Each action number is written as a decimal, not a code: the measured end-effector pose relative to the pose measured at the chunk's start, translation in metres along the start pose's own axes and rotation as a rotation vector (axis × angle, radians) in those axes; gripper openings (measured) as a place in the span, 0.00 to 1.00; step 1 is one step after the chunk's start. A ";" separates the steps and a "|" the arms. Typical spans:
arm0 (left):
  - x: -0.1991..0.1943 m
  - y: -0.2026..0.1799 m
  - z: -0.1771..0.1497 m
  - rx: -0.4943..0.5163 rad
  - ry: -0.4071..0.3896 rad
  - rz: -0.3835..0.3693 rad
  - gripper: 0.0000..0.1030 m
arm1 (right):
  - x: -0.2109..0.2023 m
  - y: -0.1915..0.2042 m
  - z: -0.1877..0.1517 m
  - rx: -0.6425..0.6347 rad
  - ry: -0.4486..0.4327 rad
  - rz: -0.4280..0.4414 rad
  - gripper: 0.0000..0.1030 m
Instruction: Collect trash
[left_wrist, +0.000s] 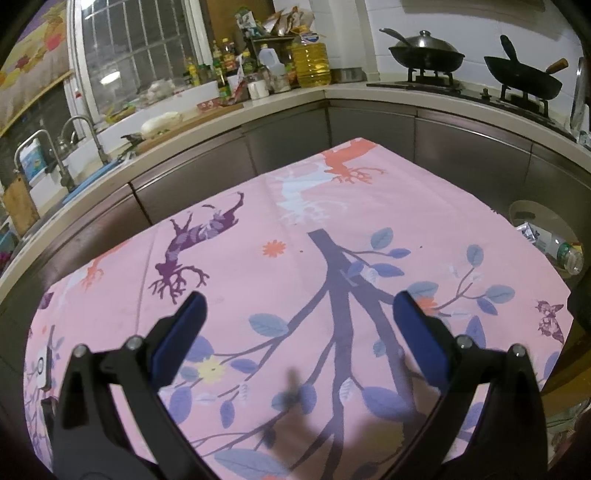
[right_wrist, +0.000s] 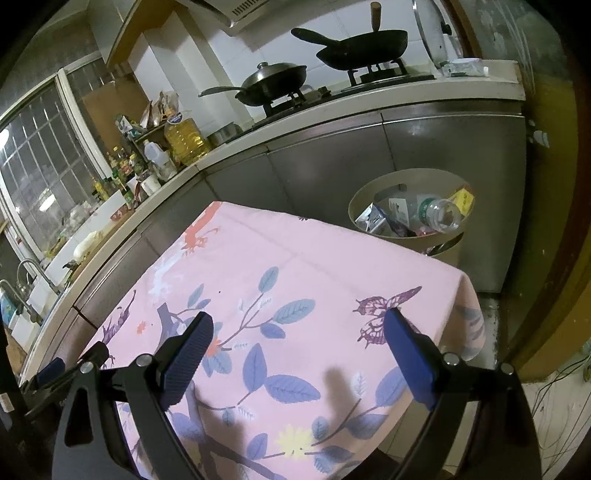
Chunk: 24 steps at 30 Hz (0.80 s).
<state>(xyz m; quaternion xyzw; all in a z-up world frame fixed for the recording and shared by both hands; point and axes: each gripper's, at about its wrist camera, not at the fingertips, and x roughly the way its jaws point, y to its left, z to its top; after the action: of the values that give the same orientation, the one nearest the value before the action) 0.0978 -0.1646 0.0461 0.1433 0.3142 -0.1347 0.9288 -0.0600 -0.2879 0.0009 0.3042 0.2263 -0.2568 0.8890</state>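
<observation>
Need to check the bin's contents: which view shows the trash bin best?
The right wrist view: the trash bin shows its whole rim, with a plastic bottle and a carton inside. The left wrist view catches only part of it at the right edge.

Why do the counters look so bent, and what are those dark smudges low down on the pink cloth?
Left wrist view: the fisheye lens bows the counter edge, the corners go black, and soft blurred shadows fall on the tablecloth. Right wrist view: the same curving tilts the stove counter, and a blurry shadow lies between the fingers.
</observation>
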 end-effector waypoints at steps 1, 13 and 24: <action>0.000 0.000 0.000 -0.001 0.001 0.000 0.94 | 0.001 0.000 0.000 0.001 0.003 0.000 0.87; 0.000 0.000 -0.001 -0.001 0.001 0.003 0.94 | 0.004 -0.002 -0.007 0.037 0.026 0.010 0.87; 0.000 0.000 -0.002 0.000 0.001 0.000 0.94 | 0.001 -0.002 -0.008 0.048 0.022 0.029 0.87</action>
<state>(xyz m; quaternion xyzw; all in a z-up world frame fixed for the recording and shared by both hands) 0.0969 -0.1639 0.0446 0.1436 0.3146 -0.1345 0.9286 -0.0625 -0.2844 -0.0064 0.3313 0.2253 -0.2458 0.8826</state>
